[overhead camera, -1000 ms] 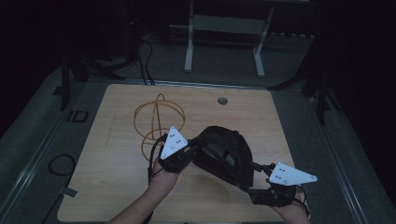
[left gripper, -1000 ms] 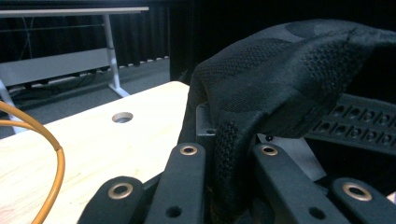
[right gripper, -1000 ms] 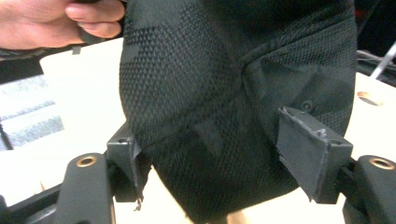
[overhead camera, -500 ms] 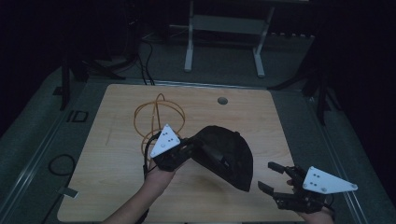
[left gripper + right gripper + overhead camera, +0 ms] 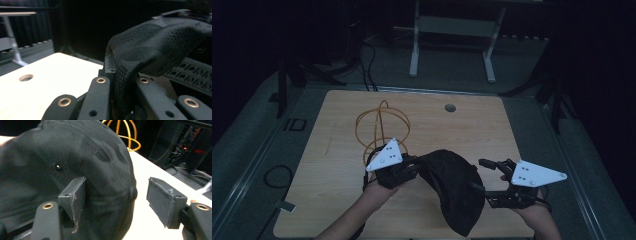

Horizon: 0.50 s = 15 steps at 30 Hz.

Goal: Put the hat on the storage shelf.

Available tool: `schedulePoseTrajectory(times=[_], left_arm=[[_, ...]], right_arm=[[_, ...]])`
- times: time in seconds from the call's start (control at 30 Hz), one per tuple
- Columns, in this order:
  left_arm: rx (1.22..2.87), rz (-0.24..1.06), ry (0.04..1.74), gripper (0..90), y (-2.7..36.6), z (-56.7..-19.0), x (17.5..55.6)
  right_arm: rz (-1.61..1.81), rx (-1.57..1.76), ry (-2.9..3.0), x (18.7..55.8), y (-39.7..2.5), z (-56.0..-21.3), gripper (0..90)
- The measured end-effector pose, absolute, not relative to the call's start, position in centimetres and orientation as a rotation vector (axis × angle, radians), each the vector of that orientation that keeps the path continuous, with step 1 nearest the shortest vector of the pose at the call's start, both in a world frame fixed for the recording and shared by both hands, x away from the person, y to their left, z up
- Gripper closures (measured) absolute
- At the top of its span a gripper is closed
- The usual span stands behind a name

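A black mesh cap hangs over the near middle of the wooden bench, its edge pinched in the left hand-held gripper. The right hand-held gripper sits just beside the cap's crown, jaws spread wide and holding nothing. An orange cable coil lies behind the left hand.

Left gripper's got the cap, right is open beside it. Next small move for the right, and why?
Probably ease the right gripper in toward the black cap and close on its near edge. The left gripper is clamped on the cap's fabric, while the right one's jaws stand open with the cap's crown just ahead of them, nothing gripped.
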<state>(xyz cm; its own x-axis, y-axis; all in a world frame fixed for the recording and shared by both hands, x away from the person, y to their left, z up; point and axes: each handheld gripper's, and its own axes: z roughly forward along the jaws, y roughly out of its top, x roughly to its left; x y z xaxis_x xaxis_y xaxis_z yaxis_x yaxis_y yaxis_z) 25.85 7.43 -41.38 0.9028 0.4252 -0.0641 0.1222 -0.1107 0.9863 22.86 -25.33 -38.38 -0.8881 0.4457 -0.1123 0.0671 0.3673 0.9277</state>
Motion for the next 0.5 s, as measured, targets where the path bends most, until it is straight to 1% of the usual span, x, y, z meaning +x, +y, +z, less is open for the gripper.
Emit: schedulePoseTrajectory(times=[0.17, 0.3, 0.4, 0.43, 0.5], left_arm=[[1.682, 0.242, 0.417, 87.6, 7.3, -41.2, 26.1], [1.671, 0.224, 0.432, 87.6, 7.2, -41.0, 26.3], [1.668, 0.239, 0.43, 87.6, 7.2, -40.7, 26.0], [1.668, 0.243, 0.429, 87.5, 7.2, -40.6, 25.9], [1.681, 0.256, 0.419, 87.6, 7.0, -40.5, 25.8]], right_arm=[[1.546, 0.37, 2.308, 22.9, -24.2, -38.1, 31.9], [1.548, 0.328, 2.323, 22.9, -23.5, -38.0, 36.0], [1.537, 0.312, 2.325, 22.7, -23.2, -38.1, 42.8], [1.535, 0.309, 2.328, 22.7, -23.1, -38.2, 47.6], [1.523, 0.3, 2.324, 22.7, -22.8, -38.3, 54.5]])
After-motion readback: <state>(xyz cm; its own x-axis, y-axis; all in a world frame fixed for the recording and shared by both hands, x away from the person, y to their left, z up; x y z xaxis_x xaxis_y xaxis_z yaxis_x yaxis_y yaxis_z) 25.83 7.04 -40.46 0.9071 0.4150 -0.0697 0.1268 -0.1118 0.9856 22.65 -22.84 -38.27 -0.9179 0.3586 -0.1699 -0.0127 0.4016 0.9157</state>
